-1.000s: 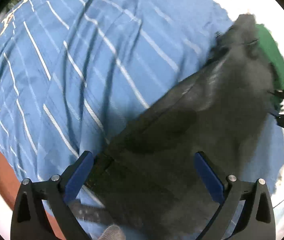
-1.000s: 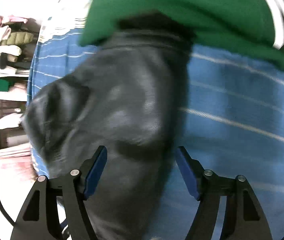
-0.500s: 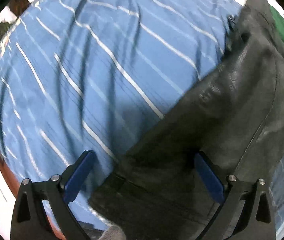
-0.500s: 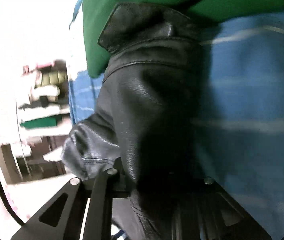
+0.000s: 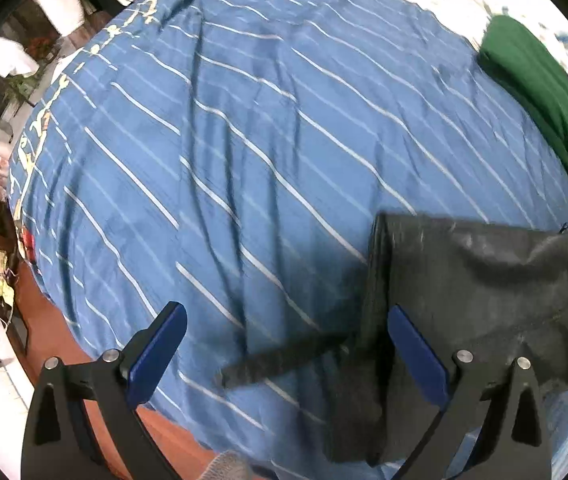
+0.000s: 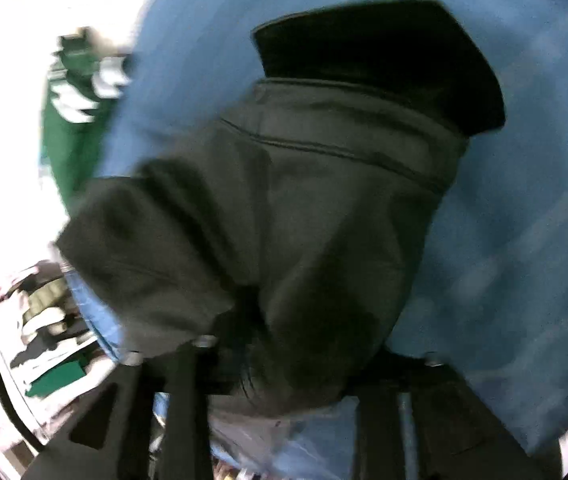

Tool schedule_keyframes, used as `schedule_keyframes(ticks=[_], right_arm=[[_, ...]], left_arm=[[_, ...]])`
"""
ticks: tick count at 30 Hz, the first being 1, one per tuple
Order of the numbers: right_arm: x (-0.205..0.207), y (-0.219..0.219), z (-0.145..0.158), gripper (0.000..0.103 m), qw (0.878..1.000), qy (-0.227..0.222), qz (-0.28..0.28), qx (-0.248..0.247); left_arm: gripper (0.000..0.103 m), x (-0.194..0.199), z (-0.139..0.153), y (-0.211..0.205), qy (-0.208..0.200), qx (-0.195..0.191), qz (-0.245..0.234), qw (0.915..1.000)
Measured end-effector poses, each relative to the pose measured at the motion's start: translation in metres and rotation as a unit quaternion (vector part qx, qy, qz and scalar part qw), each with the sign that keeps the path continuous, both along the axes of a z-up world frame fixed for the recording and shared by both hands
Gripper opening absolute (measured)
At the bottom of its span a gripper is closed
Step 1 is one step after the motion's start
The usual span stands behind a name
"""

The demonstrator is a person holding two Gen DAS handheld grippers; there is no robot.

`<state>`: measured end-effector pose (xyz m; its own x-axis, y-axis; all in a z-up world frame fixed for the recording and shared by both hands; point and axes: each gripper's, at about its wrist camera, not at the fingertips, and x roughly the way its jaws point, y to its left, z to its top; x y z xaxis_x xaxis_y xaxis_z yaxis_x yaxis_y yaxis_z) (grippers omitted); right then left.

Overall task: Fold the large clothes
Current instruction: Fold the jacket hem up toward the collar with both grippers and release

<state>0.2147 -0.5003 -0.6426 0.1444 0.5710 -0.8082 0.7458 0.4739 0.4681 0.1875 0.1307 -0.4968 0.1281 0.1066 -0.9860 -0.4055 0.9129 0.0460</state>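
A blue bedspread [image 5: 244, 152] with thin white stripes fills most of the left wrist view, creased in long shallow folds. At its far right corner lies a folded green garment [image 5: 531, 80] with white bands along one edge, well apart from everything else.

The black leather jacket [image 5: 479, 280] lies bunched on the bedspread at the lower right of that view, one straight folded edge facing left and a narrow dark strap [image 5: 284, 358] trailing out from it toward the lower middle.

The left gripper [image 5: 284, 356] points down over the bedspread with its jaws spread wide and nothing pinched between them. Its left blue pad [image 5: 156, 352] is over bare striped cloth; its right blue pad [image 5: 415, 356] stands over the jacket's left edge, so only the strap and that edge fall within the gap.

In the right wrist view, badly smeared by motion, the jacket [image 6: 303, 220] fills the middle, its dark collar [image 6: 379, 68] at the top. The right gripper [image 6: 284, 360] has the leather heaped over its fingers, hiding the pads. The jaws are opening; the bunched leather seems to sit between them, but whether they grip it cannot be told.
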Motion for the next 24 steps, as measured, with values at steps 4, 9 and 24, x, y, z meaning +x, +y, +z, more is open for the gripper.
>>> schedule_keyframes(ticks=[4,9,24], right_arm=[[-0.004,-0.013,0.051,0.063,0.992,-0.004,0.073,-0.101],[0.055,0.018,0.108,0.063,0.974,-0.091,0.178,-0.111],[0.166,0.166,0.021,0.034,0.917,-0.051,0.378,-0.118]], left_arm=[[0.103,-0.001,-0.008,-0.034,0.008,0.009,-0.028,0.9995],[0.103,-0.004,-0.014,-0.056,0.011,-0.007,-0.024,0.9996],[0.103,-0.002,-0.080,-0.061,0.001,0.022,-0.045,0.9987]])
